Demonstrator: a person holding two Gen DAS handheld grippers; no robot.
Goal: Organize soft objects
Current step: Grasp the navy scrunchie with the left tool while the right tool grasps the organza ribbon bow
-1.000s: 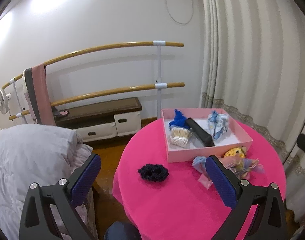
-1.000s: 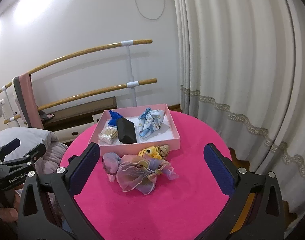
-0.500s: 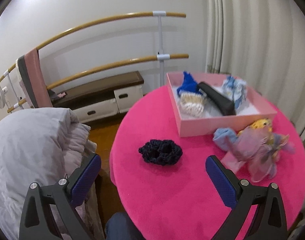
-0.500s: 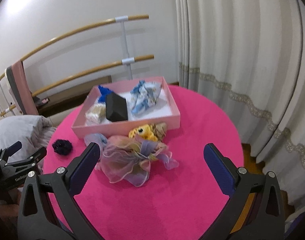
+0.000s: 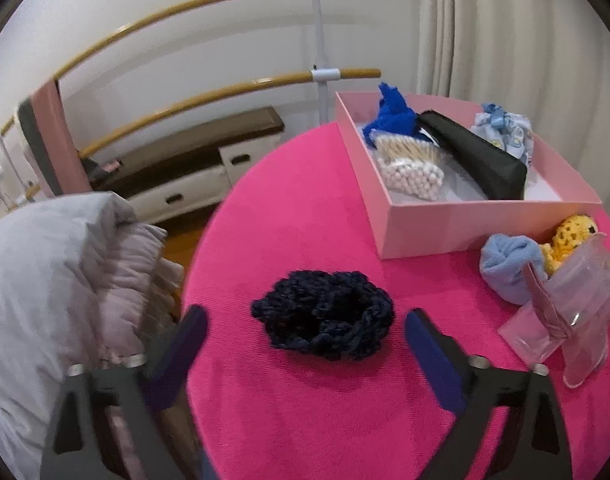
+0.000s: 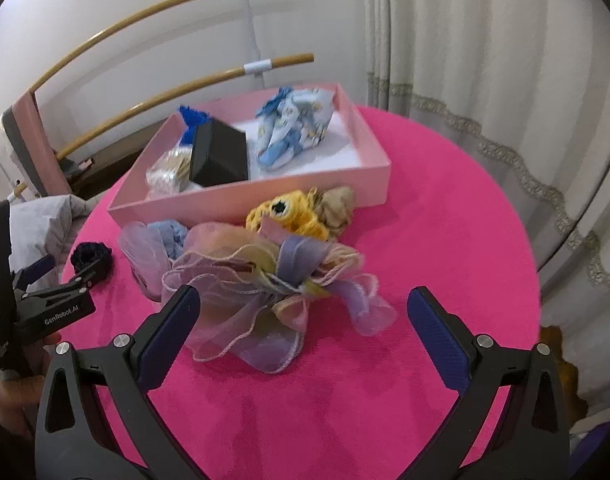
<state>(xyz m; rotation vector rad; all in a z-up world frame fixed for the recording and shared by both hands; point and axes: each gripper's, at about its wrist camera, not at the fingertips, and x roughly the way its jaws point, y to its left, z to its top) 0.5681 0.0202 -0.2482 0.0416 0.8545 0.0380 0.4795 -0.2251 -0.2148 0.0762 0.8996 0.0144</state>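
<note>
- dark knit scrunchie (image 5: 323, 314): chunky oval, long axis across the view, flat on fuzzy pink cloth (image 5: 305, 420), near pink box (image 5: 445, 232)
- left gripper (image 5: 305, 334): jaws just narrowing, scrunchie just ahead, untouched
- right gripper (image 6: 303, 318): wide, empty, over sheer ruffled scrunchie (image 6: 265, 280)

Matt pink cardboard box (image 5: 457, 236), fuzzy cloth tablecloth (image 5: 305, 400), knitted dark scrunchie (image 5: 325, 314), sheer organza scrunchie (image 6: 265, 280).

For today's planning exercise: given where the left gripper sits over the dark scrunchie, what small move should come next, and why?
Probably ease the left gripper down around the dark scrunchie. Its jaws, just closing, straddle it without touching, and it lies outside the pink box.
</note>
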